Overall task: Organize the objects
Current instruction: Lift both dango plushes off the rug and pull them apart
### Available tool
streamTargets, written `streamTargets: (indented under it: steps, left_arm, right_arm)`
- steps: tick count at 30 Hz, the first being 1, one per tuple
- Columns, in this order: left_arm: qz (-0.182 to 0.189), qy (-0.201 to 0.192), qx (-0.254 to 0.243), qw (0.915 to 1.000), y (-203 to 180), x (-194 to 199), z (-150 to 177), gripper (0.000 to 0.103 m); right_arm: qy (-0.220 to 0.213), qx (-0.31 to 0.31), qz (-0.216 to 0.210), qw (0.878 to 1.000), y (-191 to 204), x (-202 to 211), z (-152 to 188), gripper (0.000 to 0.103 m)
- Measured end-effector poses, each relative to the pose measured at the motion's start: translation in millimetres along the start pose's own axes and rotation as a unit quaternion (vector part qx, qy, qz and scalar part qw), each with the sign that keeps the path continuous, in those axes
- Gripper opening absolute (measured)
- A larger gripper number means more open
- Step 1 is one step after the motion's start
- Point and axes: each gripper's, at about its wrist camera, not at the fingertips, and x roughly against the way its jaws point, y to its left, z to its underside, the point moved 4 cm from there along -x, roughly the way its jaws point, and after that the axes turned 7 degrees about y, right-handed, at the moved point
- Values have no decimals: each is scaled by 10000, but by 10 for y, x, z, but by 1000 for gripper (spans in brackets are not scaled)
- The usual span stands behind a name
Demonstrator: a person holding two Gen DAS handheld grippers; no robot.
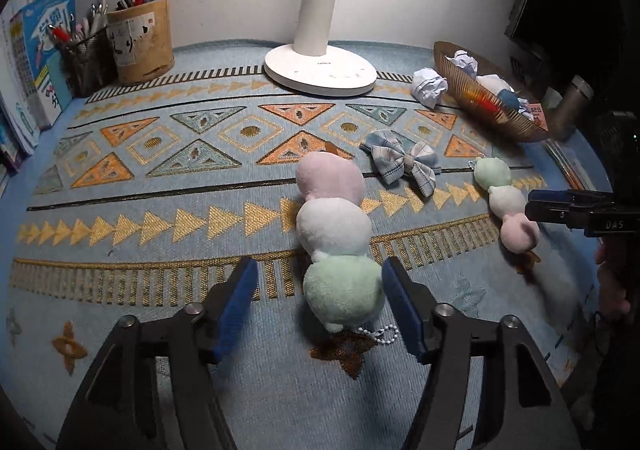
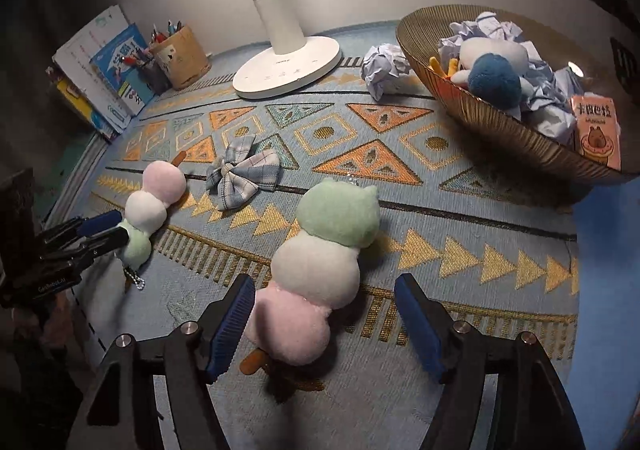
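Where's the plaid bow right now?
The blue-grey plaid fabric bow lies on the patterned mat, between the two tri-colour plush dango skewers, in front of the white lamp base.

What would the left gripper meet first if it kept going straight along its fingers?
Most likely the green end of the dango plush, which lies between the open left gripper fingers already. How high the gripper is above the mat is unclear.

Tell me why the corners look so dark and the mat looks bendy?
Left wrist view: the lamp lights only the middle, so the edges fade to black. Right wrist view: the fisheye lens curves the mat, and the basket casts a dark shadow.
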Motion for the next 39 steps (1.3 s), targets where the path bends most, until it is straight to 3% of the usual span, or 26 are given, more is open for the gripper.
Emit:
streamTargets:
  steps: [3,5,10,14,17,18,20,21,25,28,35,37,38,39]
  left_arm:
    - [157,-153,-36,9998,-99,5,-21,78]
    - [-87,-189,-112,9997,-198,-52,-35,78]
    - [-808,-24,-156,9966,-301,-285,-63,76]
    - [-866,75,82,9962,-250,-393,-65,71]
    - [-909,-37,186,9957,-206,-368,-70,56]
    - [-899,-69,226,9957,-188,-353,-70,49]
    - [-678,-150,336,9970,-145,-325,-72,43]
    - [-570,-178,433,9973,-120,-323,-74,43]
    - [-287,-377,693,9965,-95,-271,-80,41]
    - [-287,-475,691,9961,-133,-271,-98,41]
    - [-717,-392,575,9950,-144,-346,-85,45]
    - [-698,-403,592,9950,-132,-341,-86,45]
    - [-689,-401,602,9950,-122,-340,-84,45]
    - [-670,-400,603,9951,-119,-340,-85,48]
  right_arm:
    - [-47,-756,-413,9963,-54,-61,73,76]
    - [-148,-1000,-440,9939,-9,-107,128,76]
    - [-491,-785,682,9934,189,-120,156,76]
    - [-524,-803,856,9917,232,-193,104,76]
    - [-565,-728,1123,9894,243,-236,46,76]
    - [-560,-645,1150,9897,258,-261,33,70]
    - [-586,-232,1399,9882,327,-282,9,55]
    - [-613,-35,1498,9868,363,-285,4,53]
    - [-796,713,1153,9876,465,-158,9,49]
    - [-845,1071,1217,9831,468,-73,16,49]
    - [-544,530,697,9947,191,-197,61,52]
    - [-551,474,630,9954,177,-205,89,57]
    - [-570,488,655,9950,190,-182,103,66]
    - [-614,489,675,9946,199,-168,118,68]
